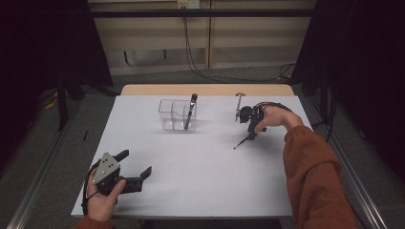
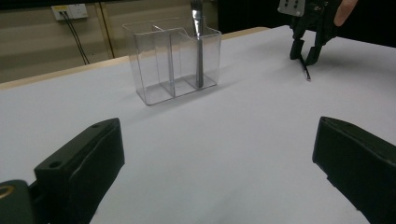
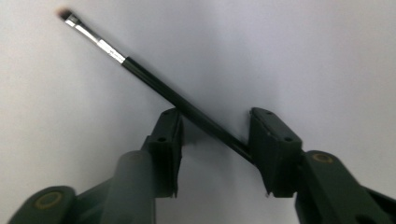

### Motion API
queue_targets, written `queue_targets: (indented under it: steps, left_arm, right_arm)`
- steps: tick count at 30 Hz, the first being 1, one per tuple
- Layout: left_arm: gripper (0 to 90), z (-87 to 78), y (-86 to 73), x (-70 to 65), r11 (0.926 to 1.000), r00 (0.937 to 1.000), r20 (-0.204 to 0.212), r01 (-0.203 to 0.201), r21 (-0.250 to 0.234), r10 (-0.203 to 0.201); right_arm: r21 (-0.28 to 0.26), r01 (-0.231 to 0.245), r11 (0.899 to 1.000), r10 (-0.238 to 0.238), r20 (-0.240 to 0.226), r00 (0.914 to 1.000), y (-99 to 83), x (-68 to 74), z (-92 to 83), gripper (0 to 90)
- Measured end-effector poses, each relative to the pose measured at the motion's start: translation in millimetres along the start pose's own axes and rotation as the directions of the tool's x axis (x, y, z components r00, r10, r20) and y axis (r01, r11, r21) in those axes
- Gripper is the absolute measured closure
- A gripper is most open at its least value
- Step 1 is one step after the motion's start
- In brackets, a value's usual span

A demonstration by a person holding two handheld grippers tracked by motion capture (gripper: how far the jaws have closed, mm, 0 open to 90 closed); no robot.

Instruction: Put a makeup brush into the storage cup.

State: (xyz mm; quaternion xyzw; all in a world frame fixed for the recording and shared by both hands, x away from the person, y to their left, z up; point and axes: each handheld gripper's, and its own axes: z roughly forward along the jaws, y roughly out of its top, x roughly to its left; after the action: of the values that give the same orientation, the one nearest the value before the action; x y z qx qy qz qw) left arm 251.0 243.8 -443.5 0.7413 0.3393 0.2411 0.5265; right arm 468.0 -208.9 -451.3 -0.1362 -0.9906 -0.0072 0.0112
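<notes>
White covers our table, which keeps every small item easy to find. Toward the far edge stands the clear organizer, one dark brush already upright inside, likely where the rest belong. Our left gripper rests near us, jaws wide and empty. Our right gripper straddles the thin makeup brush lying flat on the table, jaws narrowed around its handle for a pickup.

Dim room light leaves the surroundings near black, while the white table stays evenly lit with soft shadows, and close-up jaws look slightly blurred.
</notes>
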Motion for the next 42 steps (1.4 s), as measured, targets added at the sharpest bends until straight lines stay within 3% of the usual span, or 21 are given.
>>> queue_targets:
  steps: [2,7,11,14,23,32,37,39,42]
  left_arm:
    - [2.3,0.0,-0.1,0.1,1.0,1.0,0.0,0.0,0.0,0.0]
    - [2.3,-0.3,0.1,0.1,1.0,1.0,-0.003,0.0,-0.003,0.0]
    - [2.3,-0.3,-0.1,0.4,1.0,1.0,-0.007,0.001,0.0,-0.001]
    - [2.3,-0.3,0.1,0.5,1.0,1.0,-0.007,-0.001,0.001,0.001]
    - [2.3,-0.6,0.4,0.7,1.0,1.0,-0.009,0.001,-0.001,-0.001]
    - [2.3,-1.0,0.2,1.3,1.0,0.9999,-0.011,0.004,-0.004,-0.004]
    - [2.3,-1.4,0.6,1.4,1.0,0.9999,-0.014,0.002,-0.007,-0.002]
    - [2.3,-1.5,0.5,1.6,1.0,0.9999,-0.016,0.004,-0.007,-0.004]
    - [2.3,-1.4,0.4,1.6,1.0,0.9999,-0.015,0.003,-0.006,-0.003]
  right_arm:
    - [0.001,-0.007,1.0,0.007,-0.006,1.0,-0.6,0.4,-0.9,70.6]
    - [-0.015,-0.027,1.0,0.027,-0.017,0.9995,-3.1,-1.1,-1.0,78.3]
    - [0.002,-0.035,0.999,0.035,-0.017,0.9992,-1.0,-0.5,-1.1,85.9]
    - [0.021,-0.036,0.999,0.036,-0.009,0.9993,1.2,1.0,-1.4,86.9]
    - [0.004,-0.061,0.998,0.061,0.04,0.9974,-0.5,7.8,-1.5,87.1]
    - [-0.088,-0.126,0.988,0.131,0.054,0.9899,-14.0,10.8,-8.3,87.1]
    - [-0.144,-0.132,0.981,0.142,0.058,0.9882,-17.9,15.8,-17.5,87.1]
    - [-0.171,-0.164,0.971,0.177,0.062,0.9823,-19.9,18.3,-19.9,87.0]
    - [-0.237,-0.175,0.956,0.196,0.066,0.9784,-25.3,23.4,-25.0,87.1]
